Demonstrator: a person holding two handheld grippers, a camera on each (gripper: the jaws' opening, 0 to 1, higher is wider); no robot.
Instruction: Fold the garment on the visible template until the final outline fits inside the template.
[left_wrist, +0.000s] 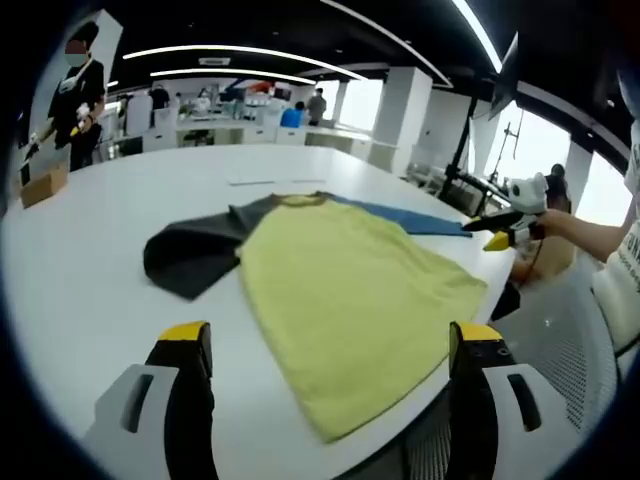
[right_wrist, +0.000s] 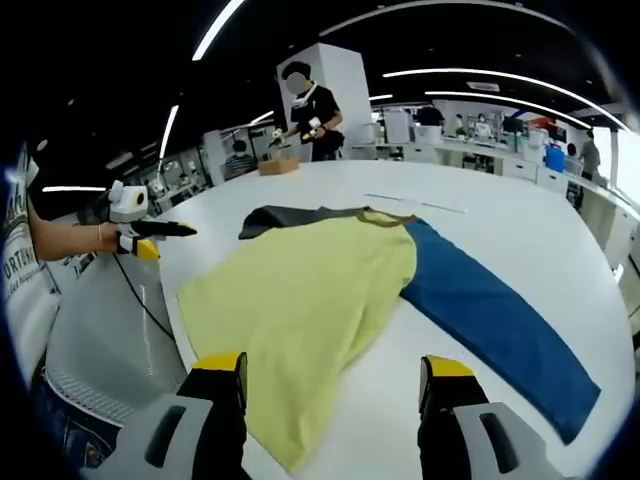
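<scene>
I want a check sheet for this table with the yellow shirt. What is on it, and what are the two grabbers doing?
Surface: white table, mostly bare.
Job's things: garment lying flat, yellow body, dark sleeve, blue sleeve spread out; faint template lines beyond the collar.
Clutter: cardboard box at the far edge.
Grippers: left gripper and right gripper both open, holding nothing, apart from the garment.
Cables: dark cable beside the table.
Surroundings: person standing at the far edge; more desks behind.

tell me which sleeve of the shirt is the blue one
The blue sleeve is the one stretched out long and flat beside the right gripper. The other sleeve is dark grey and lies on the far side of the yellow body.
</scene>
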